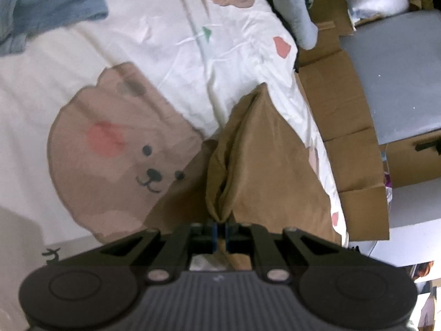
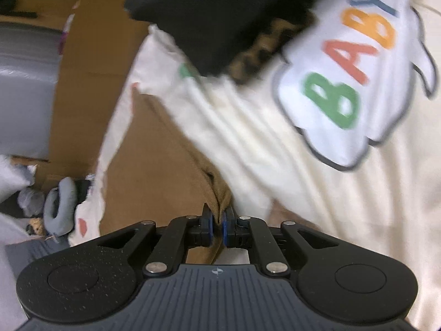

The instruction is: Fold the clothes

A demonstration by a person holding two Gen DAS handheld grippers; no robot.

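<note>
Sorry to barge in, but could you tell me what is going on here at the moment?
A person is folding clothes on a bed with a handheld gripper in each hand. The left gripper and the right gripper are each shut on an edge of a brown garment, which lies over the bear-print sheet. A blue garment and a black garment lie further off on the sheet. Cardboard lies beside the bed.

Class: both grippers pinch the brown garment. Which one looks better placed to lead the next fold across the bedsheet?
Probably left: the left gripper pinches the brown garment beside bare bedsheet; the right gripper faces a black garment.
</note>
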